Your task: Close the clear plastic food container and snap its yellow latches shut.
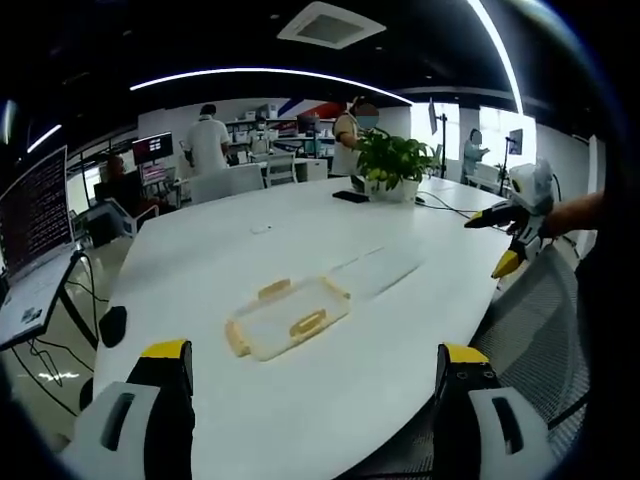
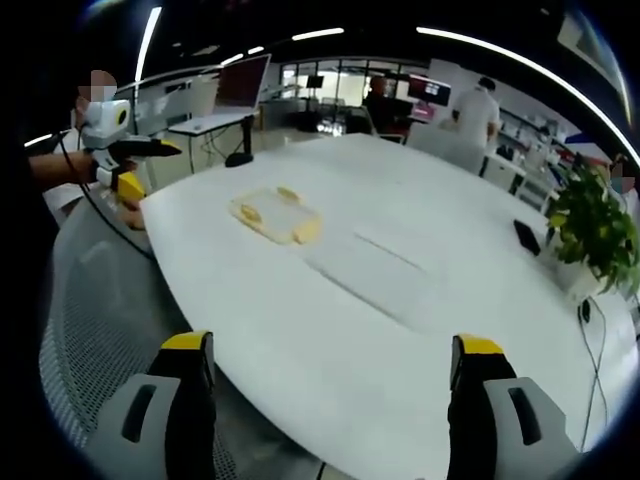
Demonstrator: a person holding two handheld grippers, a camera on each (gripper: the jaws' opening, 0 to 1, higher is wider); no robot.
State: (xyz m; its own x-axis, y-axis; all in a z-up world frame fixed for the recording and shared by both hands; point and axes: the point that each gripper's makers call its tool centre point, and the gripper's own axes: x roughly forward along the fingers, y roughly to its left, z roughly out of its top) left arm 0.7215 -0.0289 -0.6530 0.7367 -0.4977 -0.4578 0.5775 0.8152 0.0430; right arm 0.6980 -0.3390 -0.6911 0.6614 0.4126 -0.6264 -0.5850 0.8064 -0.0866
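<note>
Fingers of both grippers are seen spread wide with nothing between them: the left gripper (image 1: 312,385) is held over the near edge of a large white desk (image 1: 300,400), and the right gripper (image 2: 330,385) is held above the same desk's rim from another side. One clear plastic food container (image 1: 287,317) is seen lying flat on the desk, well apart from either pair of fingers, with three yellow latches (image 1: 308,322) counted along its edges in the left gripper view; in the right gripper view the container (image 2: 274,216) is found near the far left end of the desk. One potted plant (image 1: 392,165) is set farther back on the desk, with one dark phone (image 1: 351,197) just beside it. One grey mesh chair (image 2: 110,300) is pushed against the desk's edge. Three people are seen standing in the office background in the left gripper view.
</note>
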